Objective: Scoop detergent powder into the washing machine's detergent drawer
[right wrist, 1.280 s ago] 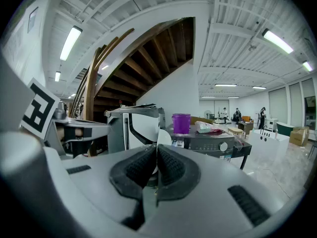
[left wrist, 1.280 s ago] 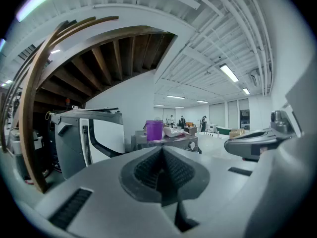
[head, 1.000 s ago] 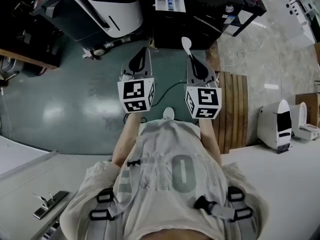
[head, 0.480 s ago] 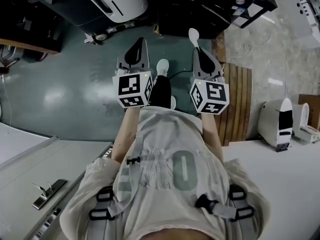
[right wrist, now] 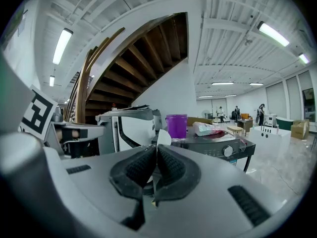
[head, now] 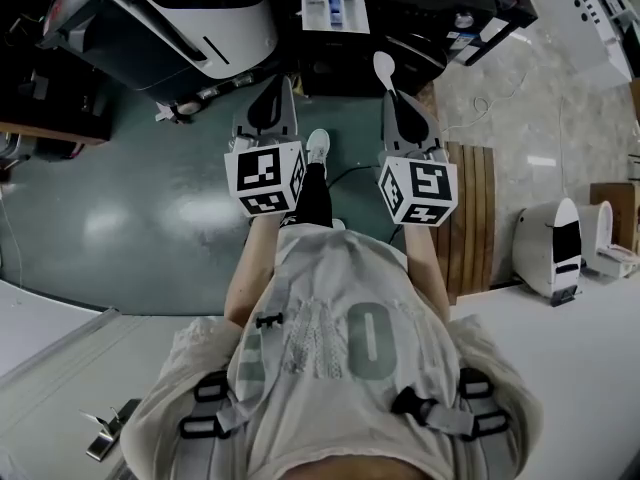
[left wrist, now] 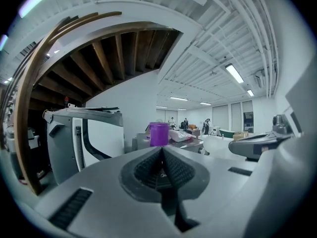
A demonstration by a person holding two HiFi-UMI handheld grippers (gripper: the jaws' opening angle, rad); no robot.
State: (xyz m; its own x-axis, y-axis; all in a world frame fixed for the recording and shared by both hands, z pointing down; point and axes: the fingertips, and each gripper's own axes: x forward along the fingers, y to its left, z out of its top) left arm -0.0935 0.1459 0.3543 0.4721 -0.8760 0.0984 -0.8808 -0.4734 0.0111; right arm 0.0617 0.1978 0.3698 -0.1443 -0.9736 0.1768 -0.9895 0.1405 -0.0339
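Two tongs: the left tongs (head: 278, 86) and the right tongs (head: 393, 96). Two marker cubes (head: 265, 176), one on each. One white scoop (head: 383, 66). One purple cup (right wrist: 176, 126). One detergent drawer (head: 335, 10). One white shoe (head: 318, 146).

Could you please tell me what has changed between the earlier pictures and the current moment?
The person's white shoe has swung forward between the grippers, which have edged slightly toward the detergent drawer. Nothing was picked up or released. The right gripper stays shut on the white spoon, and the left gripper stays shut and empty.
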